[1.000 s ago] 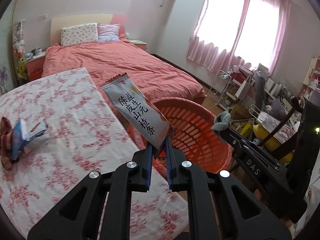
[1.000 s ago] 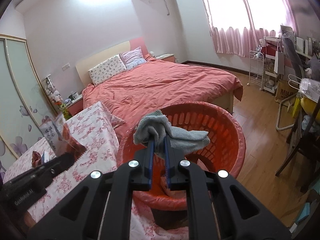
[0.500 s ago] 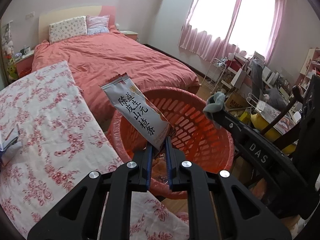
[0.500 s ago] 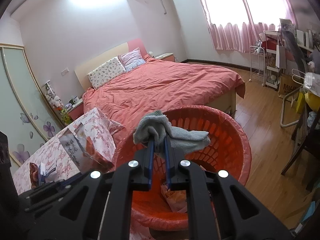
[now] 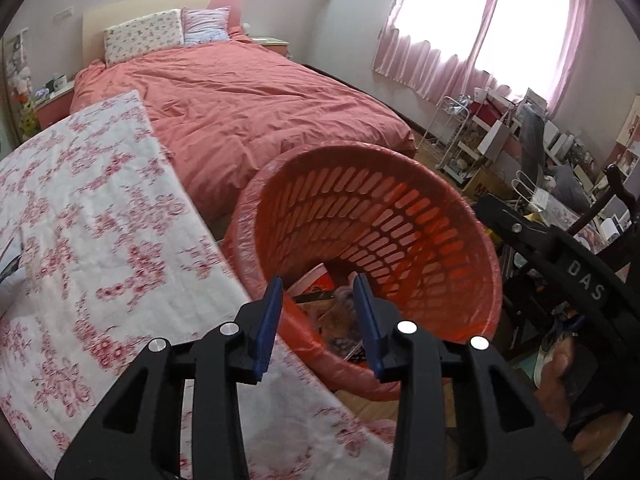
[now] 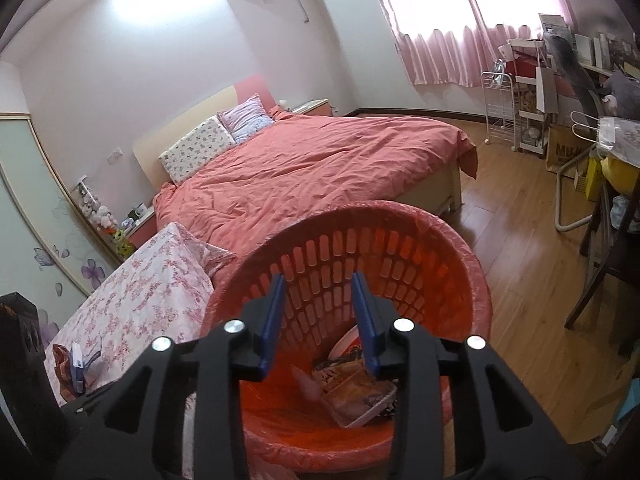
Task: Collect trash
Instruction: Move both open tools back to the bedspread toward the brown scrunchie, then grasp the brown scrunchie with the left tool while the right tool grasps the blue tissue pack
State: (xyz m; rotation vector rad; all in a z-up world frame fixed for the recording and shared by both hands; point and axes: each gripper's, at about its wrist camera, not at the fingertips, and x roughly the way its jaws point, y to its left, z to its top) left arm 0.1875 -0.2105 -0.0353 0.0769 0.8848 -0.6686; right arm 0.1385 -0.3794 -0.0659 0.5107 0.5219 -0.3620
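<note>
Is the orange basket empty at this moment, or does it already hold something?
Not empty. Crumpled wrappers lie at the bottom of the orange basket; both wrist views show them.

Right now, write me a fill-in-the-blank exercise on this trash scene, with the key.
1. Both the left gripper and the right gripper have their jaws ____.
2. Wrappers lie inside the ____ basket.
3. The basket stands between the flowered tablecloth and the ____ with the pink cover.

Missing words: open; red; bed
</note>
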